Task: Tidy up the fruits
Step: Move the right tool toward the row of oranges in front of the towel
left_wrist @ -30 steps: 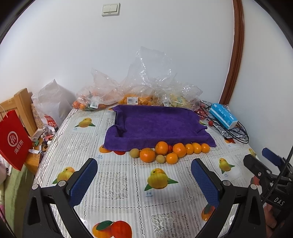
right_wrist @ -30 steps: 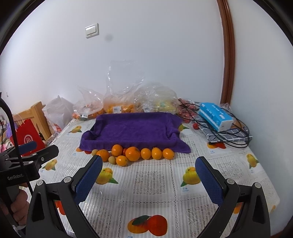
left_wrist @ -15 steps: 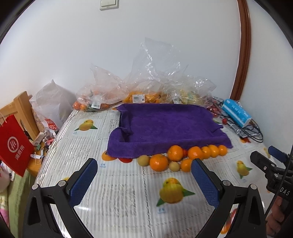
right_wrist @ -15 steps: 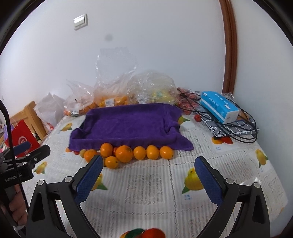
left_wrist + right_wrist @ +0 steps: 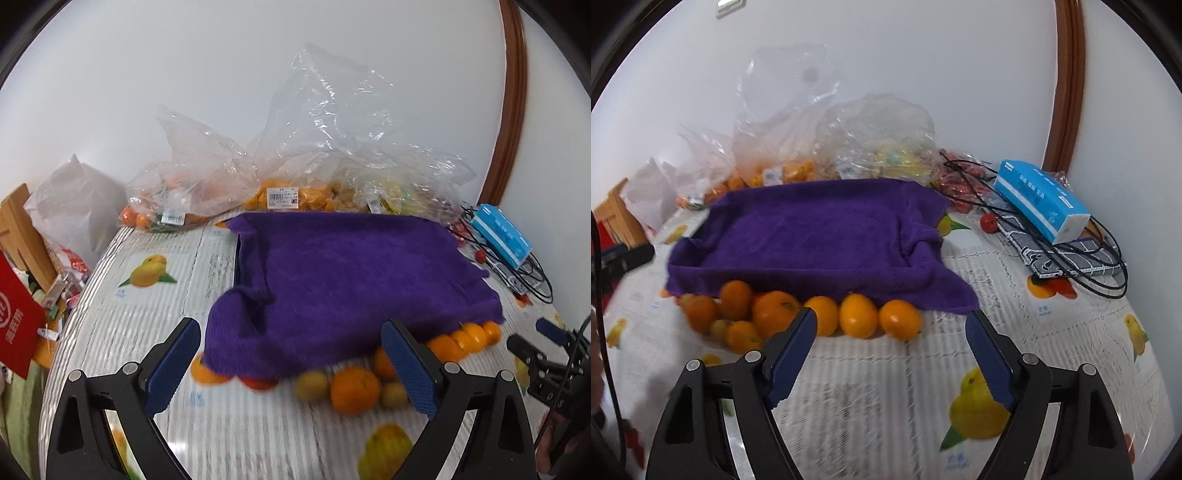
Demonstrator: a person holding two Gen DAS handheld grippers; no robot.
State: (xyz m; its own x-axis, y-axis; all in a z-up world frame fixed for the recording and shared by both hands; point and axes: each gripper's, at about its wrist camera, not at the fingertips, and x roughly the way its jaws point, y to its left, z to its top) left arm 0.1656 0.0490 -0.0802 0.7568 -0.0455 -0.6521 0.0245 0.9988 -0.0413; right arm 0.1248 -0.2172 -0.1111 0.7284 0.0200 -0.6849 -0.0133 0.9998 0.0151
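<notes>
— What's on the desk (image 5: 1015,302)?

— A purple towel (image 5: 820,236) takes the middle, clear bags (image 5: 295,173) of fruit behind it at the wall, a blue box (image 5: 1039,199) on cables to the right.

— And the fruit?

— Oranges (image 5: 857,315) in a row along the towel's near edge, touching it, with a few small greenish ones (image 5: 312,380) among them.

— Your grippers?

— My left gripper (image 5: 291,365) and right gripper (image 5: 890,354) are both spread wide, holding nothing — just short of that row.
</notes>
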